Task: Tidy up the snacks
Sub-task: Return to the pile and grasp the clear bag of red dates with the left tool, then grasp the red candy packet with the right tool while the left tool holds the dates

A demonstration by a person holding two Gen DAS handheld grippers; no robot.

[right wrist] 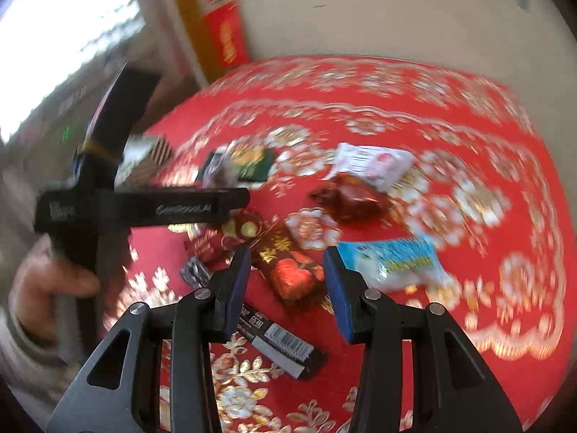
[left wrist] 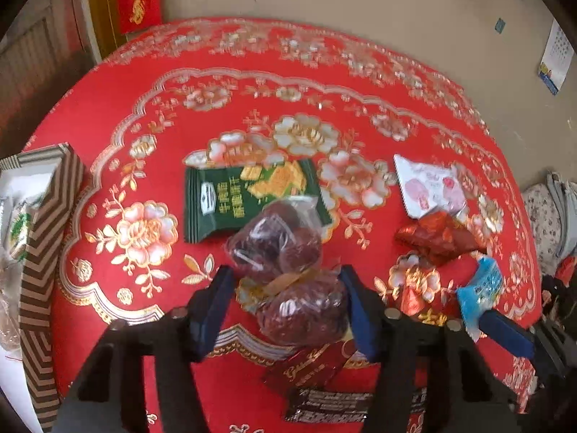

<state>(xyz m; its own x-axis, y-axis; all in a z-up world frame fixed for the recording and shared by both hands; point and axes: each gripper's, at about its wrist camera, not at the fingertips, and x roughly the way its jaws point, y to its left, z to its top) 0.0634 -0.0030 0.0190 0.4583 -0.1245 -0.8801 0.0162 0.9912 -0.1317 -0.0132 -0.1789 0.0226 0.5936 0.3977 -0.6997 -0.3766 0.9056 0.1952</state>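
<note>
Red cloth (left wrist: 108,83) strewn with snacks; left tongs (left wrist: 286,281) clasp dates bag (left wrist: 288,270), right tongs (right wrist: 288,263) released.

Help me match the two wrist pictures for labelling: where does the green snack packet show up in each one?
Left wrist view: the green snack packet lies flat at centre, just beyond the bag of dates that sits between the left claw's fingers.
Right wrist view: the green snack packet is small and blurred, left of centre at mid-height.
Shared landmark: the white and pink packet, to its right in both.
</note>
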